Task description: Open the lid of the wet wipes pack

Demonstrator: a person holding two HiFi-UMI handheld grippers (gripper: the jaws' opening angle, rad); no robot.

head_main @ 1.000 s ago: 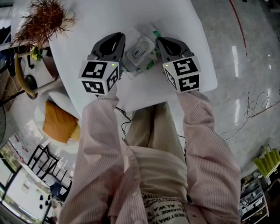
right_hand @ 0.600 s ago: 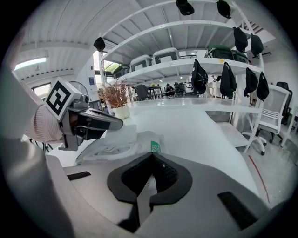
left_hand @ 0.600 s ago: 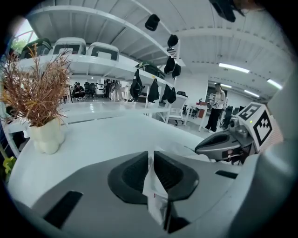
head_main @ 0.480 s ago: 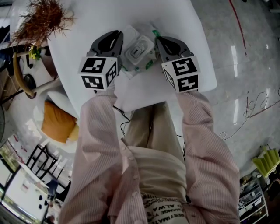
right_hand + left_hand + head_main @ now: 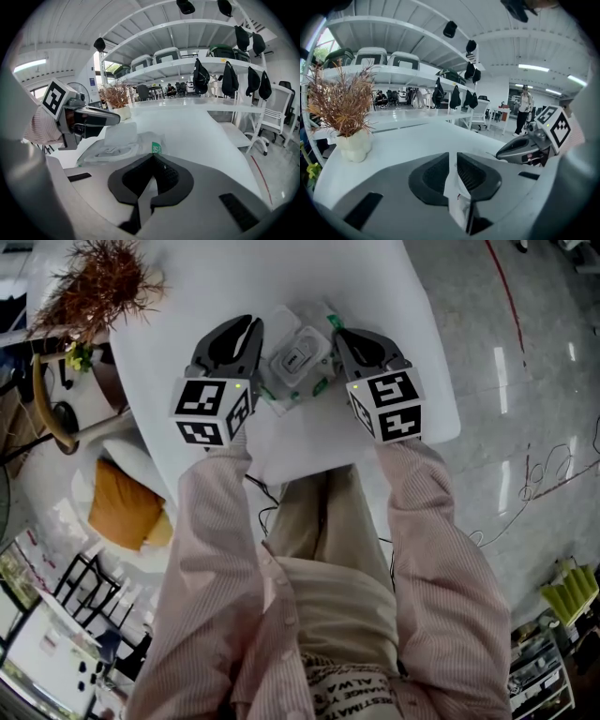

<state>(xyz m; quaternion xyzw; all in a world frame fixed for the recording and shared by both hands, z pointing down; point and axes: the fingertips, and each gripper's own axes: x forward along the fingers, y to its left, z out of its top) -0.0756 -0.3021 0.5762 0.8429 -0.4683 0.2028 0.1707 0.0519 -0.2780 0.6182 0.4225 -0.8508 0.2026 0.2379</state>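
The wet wipes pack lies on the white table between my two grippers. In the right gripper view its white lid stands raised above the pack. My left gripper is at the pack's left side. Its jaws are opening, and a thin white edge of the wrapper sits in the narrow gap between them. My right gripper is at the pack's right end. Its jaws meet at the tip on the wrapper's edge by the green label.
A dried plant in a white pot stands at the table's far left corner. The table's near edge runs just below the grippers. An orange cushion lies on the floor to the left. A white chair stands past the table's right side.
Both grippers stay at the pack's two sides. The left one has shifted only slightly; the pack lies where it did.
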